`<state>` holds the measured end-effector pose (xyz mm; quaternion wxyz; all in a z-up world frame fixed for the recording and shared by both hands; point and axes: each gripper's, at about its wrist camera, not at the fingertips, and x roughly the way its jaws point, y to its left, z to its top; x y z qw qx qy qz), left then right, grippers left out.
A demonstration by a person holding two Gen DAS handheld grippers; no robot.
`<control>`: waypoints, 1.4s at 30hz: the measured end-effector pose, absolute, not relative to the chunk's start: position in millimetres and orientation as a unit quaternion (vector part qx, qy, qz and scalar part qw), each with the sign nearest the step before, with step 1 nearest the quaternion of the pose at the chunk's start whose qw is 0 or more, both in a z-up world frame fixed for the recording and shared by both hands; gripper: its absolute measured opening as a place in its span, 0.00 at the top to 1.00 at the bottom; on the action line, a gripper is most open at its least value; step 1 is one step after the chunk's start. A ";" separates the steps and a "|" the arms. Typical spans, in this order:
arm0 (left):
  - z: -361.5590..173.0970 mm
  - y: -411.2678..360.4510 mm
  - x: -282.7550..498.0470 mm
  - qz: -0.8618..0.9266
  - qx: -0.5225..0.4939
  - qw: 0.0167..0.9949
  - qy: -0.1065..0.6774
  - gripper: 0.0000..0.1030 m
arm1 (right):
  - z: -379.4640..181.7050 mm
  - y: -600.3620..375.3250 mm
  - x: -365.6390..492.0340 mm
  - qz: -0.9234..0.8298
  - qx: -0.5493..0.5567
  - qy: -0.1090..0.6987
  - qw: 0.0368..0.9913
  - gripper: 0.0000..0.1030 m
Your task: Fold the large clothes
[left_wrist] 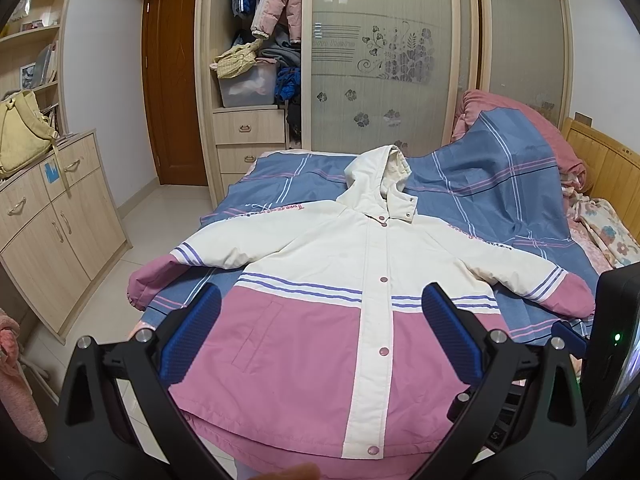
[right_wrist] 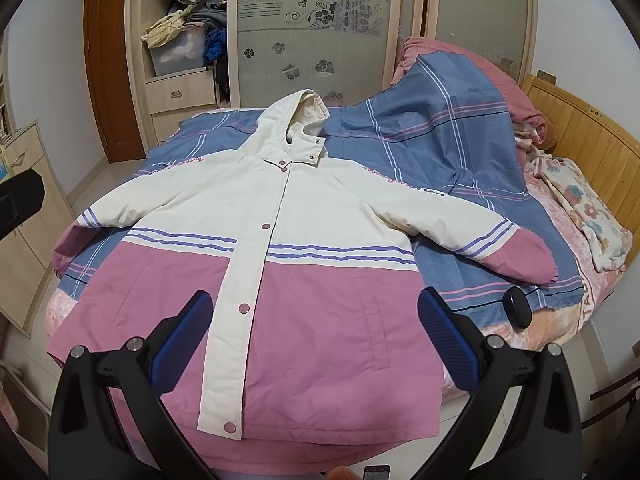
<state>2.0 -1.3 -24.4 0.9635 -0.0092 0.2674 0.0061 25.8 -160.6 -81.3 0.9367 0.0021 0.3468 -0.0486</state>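
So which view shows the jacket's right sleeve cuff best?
The right wrist view: the pink cuff of the jacket lies whole and unobstructed on the blue bedspread. In the left wrist view the same cuff sits near the frame edge, crowded by the other gripper's body.

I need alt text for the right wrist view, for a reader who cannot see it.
A pink and cream hooded jacket lies flat, front up and snapped shut, sleeves spread, on a bed with a blue plaid cover. The open right gripper hovers over its pink hem, holding nothing.
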 end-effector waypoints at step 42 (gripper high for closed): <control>-51.1 -17.1 56.2 -0.066 -0.062 0.944 0.318 0.02 | -130.7 -272.0 72.2 -0.018 0.130 0.407 0.904 0.01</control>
